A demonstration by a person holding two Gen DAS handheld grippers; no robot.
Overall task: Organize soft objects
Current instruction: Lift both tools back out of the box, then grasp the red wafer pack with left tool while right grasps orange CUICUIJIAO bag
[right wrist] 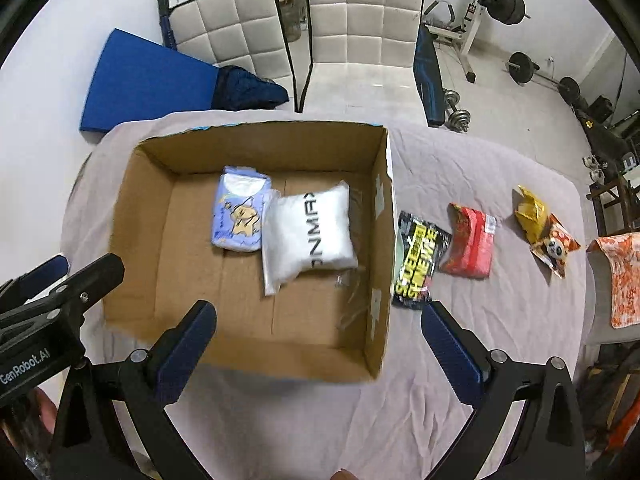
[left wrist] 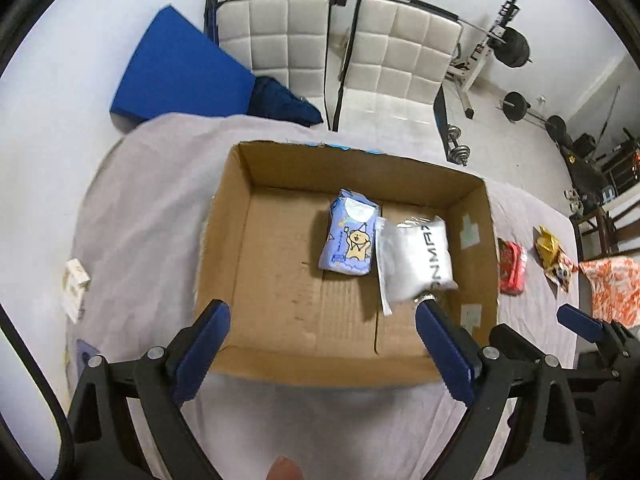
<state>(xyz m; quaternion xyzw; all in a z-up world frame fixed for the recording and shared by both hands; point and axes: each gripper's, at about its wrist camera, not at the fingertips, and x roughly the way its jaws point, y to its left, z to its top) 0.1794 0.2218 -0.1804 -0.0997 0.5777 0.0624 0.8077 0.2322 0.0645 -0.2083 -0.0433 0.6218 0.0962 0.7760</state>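
An open cardboard box [left wrist: 224, 240] [right wrist: 384, 240] sits on a grey cloth-covered table. Inside lie a blue tissue pack with a bear [left wrist: 350, 240] [right wrist: 240, 212] and a white bagged pillow [left wrist: 416, 258] [right wrist: 310, 232], side by side. My left gripper [left wrist: 320, 320] is open and empty above the box's near edge. My right gripper [right wrist: 318, 320] is open and empty above the box's near right corner. Right of the box lie a black-and-yellow packet [right wrist: 418, 262], a red packet [left wrist: 512, 268] [right wrist: 470, 242] and a yellow panda packet [left wrist: 554, 256] [right wrist: 544, 228].
An orange-and-white patterned bag [left wrist: 612, 288] [right wrist: 618, 276] lies at the table's right edge. A small white pack [left wrist: 74, 284] sits at the left edge. Two white chairs [right wrist: 360, 28], a blue mat [right wrist: 148, 84] and gym weights [right wrist: 508, 2] stand beyond the table.
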